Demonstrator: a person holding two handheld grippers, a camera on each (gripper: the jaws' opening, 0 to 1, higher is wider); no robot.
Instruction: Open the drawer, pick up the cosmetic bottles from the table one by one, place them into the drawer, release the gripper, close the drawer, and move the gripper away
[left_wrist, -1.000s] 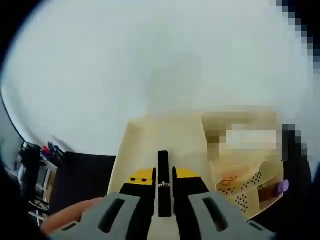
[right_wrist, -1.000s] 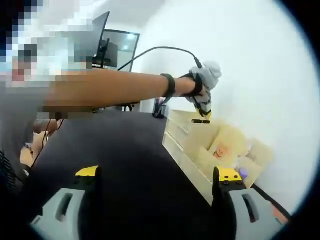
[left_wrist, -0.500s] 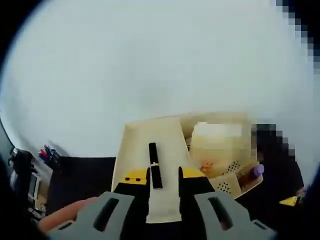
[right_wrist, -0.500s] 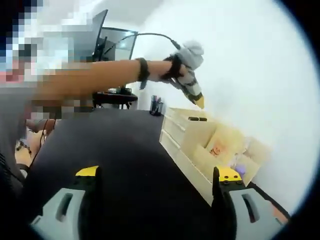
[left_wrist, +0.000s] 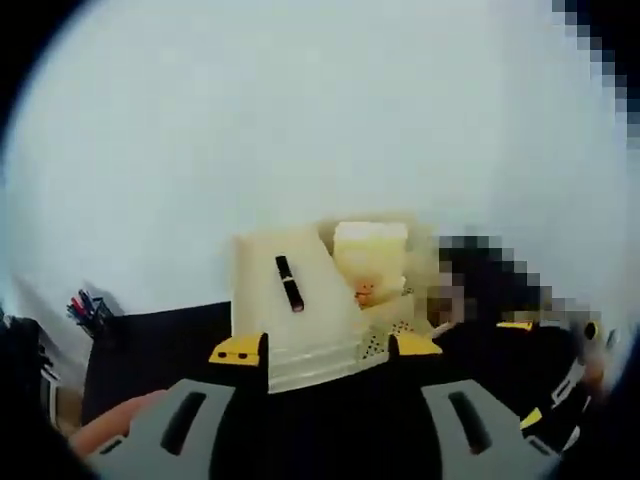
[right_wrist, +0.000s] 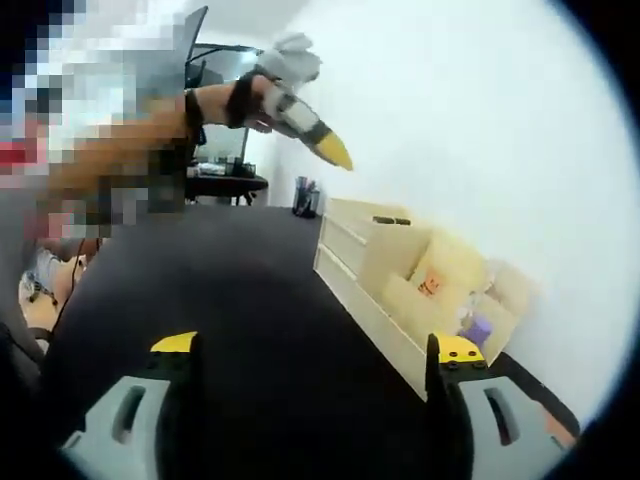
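In the left gripper view, the left hand-held gripper (left_wrist: 325, 350) has its two yellow-tipped jaws spread wide apart, and nothing is between them. Past the jaws stands a cream drawer box (left_wrist: 290, 320) on the black bench (left_wrist: 150, 345), against the white wall (left_wrist: 300, 120). A cosmetic bottle (left_wrist: 289, 283) lies flat in the open top of the box. It is thin and long like a lipstick, black, with a small pale band near its middle. It lies slanted and touches neither jaw. Just beside the box, on its right, are cream holders with small dots and an orange mark (left_wrist: 366, 291). A cup of pens (left_wrist: 85, 308) stands near the far left edge of the bench.

In the right gripper view, the right hand-held gripper (right_wrist: 315, 348) also has its jaws spread wide, with nothing held. They hang over the dark bench (right_wrist: 240, 320). The drawer box (right_wrist: 365, 250) sits along the far right edge of the bench by the wall. A small purple thing (right_wrist: 478, 329) stands in the cream holder at its near end. The left hand-held gripper (right_wrist: 325, 148) is up in the air, well above the box, held by a person's arm (right_wrist: 150, 130). Monitors (right_wrist: 215, 100) stand at the far end.
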